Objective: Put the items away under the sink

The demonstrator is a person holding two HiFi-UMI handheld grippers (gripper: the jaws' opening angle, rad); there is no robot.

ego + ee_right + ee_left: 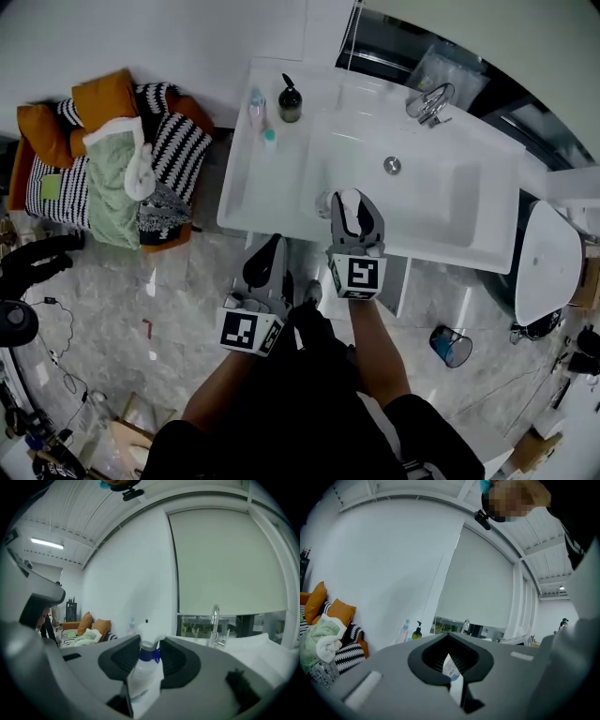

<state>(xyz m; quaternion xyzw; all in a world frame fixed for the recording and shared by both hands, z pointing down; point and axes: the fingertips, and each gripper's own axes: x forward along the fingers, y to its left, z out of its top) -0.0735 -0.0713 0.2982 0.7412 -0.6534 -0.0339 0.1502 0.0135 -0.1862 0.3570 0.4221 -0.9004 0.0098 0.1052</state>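
The right gripper [354, 217] holds a white spray bottle [143, 677] with a blue collar; its jaws stand part-way apart and press on the bottle's body, and the trigger head rises above them. It sits over the front rim of the white sink [487, 246], near the drain [392, 165]. The left gripper [263, 262] is lower in the head view, in front of the counter edge and over the marble floor [187, 309]; its jaws are nearly together on a thin labelled item [450, 666], a flat white piece with a barcode, though what kind of item it is cannot be told. The two grippers are close side by side but apart.

On the sink's left ledge stand a dark pump bottle [290, 100], a pale clear bottle [256, 108] just beside it and a small teal-capped thing [270, 139] in front; the faucet [429, 101] is at the far right corner of the basin. The sink's front edge lies between the grippers and those bottles. To the left, against the wall, is a sofa [103, 98] with orange cushions, piled with striped and green cloths. To the right are a white toilet [547, 262] and a blue mesh cup [452, 345] on the floor.
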